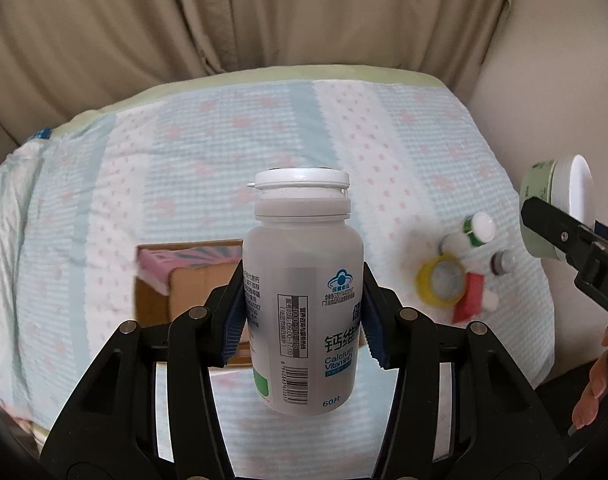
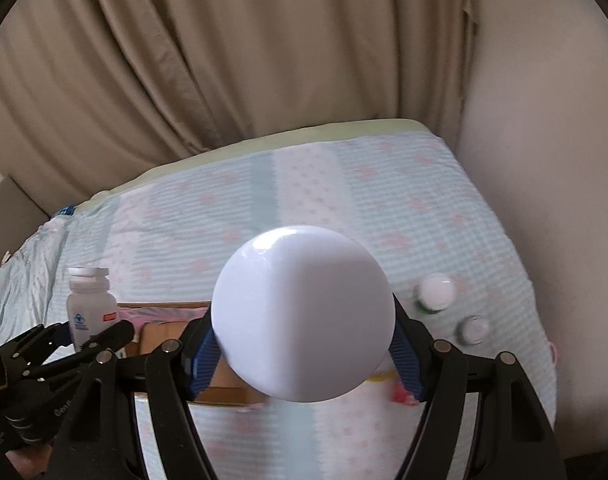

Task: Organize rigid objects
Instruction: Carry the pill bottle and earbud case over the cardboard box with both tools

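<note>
My left gripper (image 1: 302, 312) is shut on a white calcium pill bottle (image 1: 302, 280), held upright above the bed; the bottle also shows in the right wrist view (image 2: 89, 304). My right gripper (image 2: 304, 344) is shut on a round jar with a white lid (image 2: 304, 312) and holds it in the air; the jar has a green label in the left wrist view (image 1: 556, 200). An open cardboard box (image 1: 192, 280) with a pink item inside lies on the bed below the bottle.
On the bed's right side lie a yellow tape roll (image 1: 442, 280), a red block (image 1: 470, 298) and several small bottles (image 1: 480, 228). A checked blue and pink quilt (image 1: 224, 140) covers the bed. Beige curtains (image 1: 184, 20) hang behind.
</note>
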